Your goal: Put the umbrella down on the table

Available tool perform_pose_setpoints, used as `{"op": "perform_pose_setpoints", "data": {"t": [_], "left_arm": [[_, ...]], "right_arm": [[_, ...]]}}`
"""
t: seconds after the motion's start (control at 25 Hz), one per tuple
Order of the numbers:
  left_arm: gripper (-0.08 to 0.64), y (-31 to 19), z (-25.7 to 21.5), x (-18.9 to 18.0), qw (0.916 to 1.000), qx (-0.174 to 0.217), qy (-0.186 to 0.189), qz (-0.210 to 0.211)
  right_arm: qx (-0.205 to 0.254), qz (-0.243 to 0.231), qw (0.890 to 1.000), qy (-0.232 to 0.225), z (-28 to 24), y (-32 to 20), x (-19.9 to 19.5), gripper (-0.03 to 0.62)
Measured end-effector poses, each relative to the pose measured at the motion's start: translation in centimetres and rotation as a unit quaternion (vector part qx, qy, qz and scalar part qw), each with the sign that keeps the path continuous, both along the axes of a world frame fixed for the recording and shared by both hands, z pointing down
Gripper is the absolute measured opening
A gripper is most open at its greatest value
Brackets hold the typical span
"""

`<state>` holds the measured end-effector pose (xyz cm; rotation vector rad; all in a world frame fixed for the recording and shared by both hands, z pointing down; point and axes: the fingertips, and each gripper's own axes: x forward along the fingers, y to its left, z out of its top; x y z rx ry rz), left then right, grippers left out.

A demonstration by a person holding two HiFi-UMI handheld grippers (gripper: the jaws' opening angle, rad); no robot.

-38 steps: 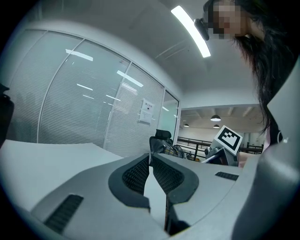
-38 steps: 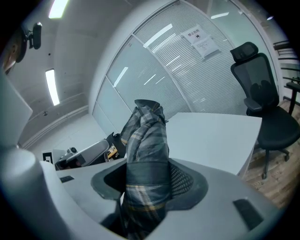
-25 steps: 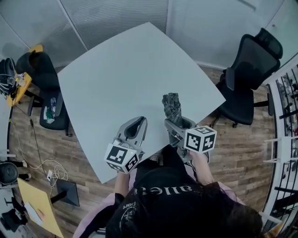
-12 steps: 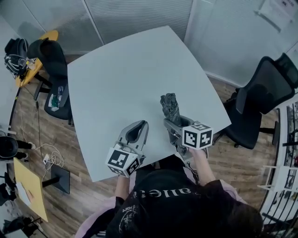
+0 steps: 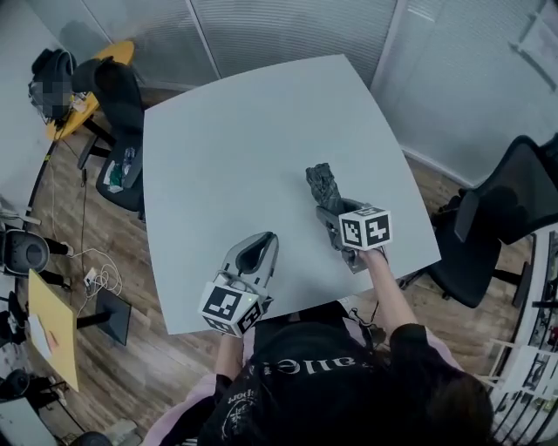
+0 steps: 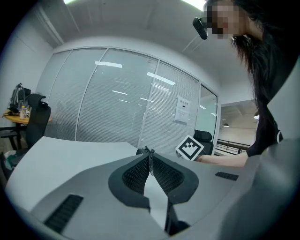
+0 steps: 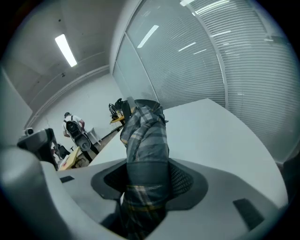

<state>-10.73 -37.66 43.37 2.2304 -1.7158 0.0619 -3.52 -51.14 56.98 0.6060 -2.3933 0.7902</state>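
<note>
Left gripper [image 5: 260, 244], lower centre: jaws pressed together, empty. Right gripper [image 5: 331, 212] pinches the folded umbrella [image 5: 322, 180], right of centre, over the table [image 5: 227, 122]. Release it tilted and it could roll toward the right edge. Plain grey tabletop, a chair [image 5: 501, 218] at right, blinds [image 5: 288, 26] beyond.

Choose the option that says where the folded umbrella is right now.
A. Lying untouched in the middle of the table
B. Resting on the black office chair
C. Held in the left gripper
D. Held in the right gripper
D: the right gripper view shows the umbrella clamped between the fingers of the right gripper, while the left gripper has its fingers together on nothing.
</note>
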Motion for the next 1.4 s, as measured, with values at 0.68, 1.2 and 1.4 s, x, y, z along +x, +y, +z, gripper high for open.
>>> {"op": "perform_pose_setpoints", "data": {"t": [0.68, 1.2, 1.4], "left_arm": [[0.026, 2.2, 0.6, -1.5, 0.996, -0.025, -0.008, -0.085], [0.026, 3.2, 0.9, -3.3, 0.9917, -0.041, -0.016, -0.121], [0.026, 3.2, 0.6, -3.1, 0.9918, -0.041, -0.011, -0.12]], "right_arm": [[0.127, -0.242, 0.945, 0.182, 12.4, -8.1, -8.0, 0.23], [0.195, -0.348, 0.893, 0.207, 15.2, -7.7, -10.3, 0.242], [0.196, -0.323, 0.902, 0.208, 14.6, -8.3, -10.0, 0.292]]}}
